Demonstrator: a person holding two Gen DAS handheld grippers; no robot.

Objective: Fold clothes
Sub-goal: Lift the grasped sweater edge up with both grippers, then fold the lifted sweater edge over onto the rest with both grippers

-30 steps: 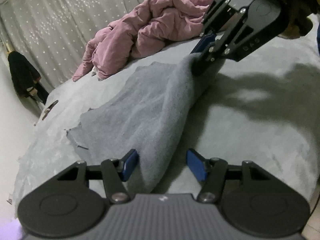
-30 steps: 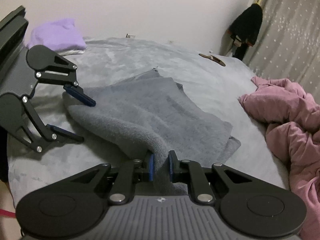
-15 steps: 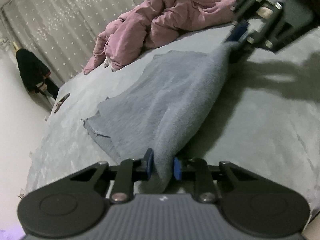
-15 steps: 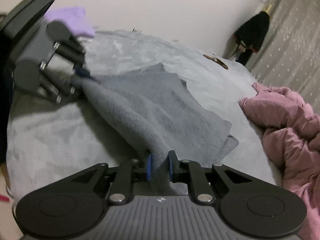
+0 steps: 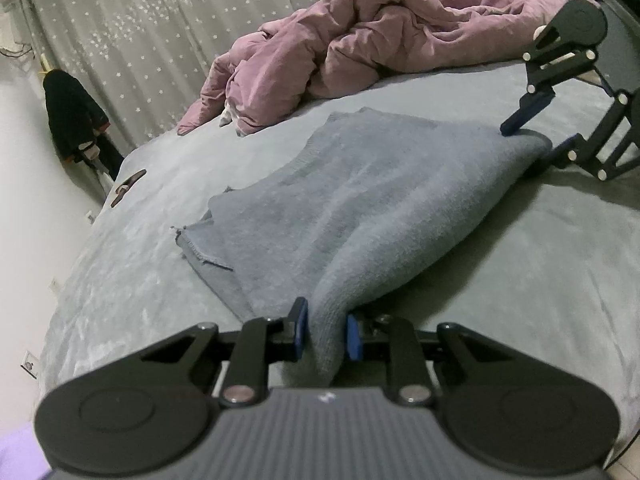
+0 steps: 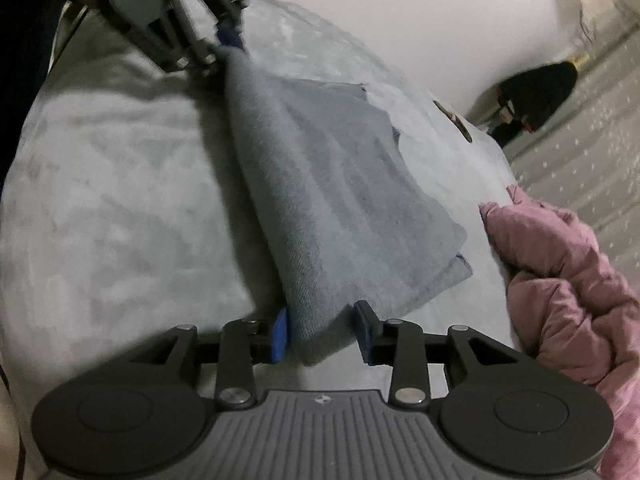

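Note:
A grey knit garment [image 5: 380, 200] lies folded over on the grey bed cover [image 5: 520, 280]. In the left wrist view my left gripper [image 5: 326, 320] is shut on the near corner of the fold. The right gripper [image 5: 532, 140] stands at the far corner, its fingers spread either side of the cloth. In the right wrist view the right gripper [image 6: 320, 324] is opening. The garment [image 6: 340, 200] corner lies between its jaws, against the left pad, with a gap to the right pad. My left gripper [image 6: 224, 52] pinches the far end of the fold, blurred.
A crumpled pink duvet [image 5: 380, 40] is heaped beyond the garment and lies close on the right in the right wrist view [image 6: 560, 280]. A small dark object [image 5: 128, 186] rests near the bed's far edge. A starred curtain [image 5: 140, 40] and a hanging dark garment [image 5: 72, 120] stand behind.
My left gripper closed on the garment's near corner and has kept hold. The right gripper rolled, sank to the bed and spread its jaws off the cloth.

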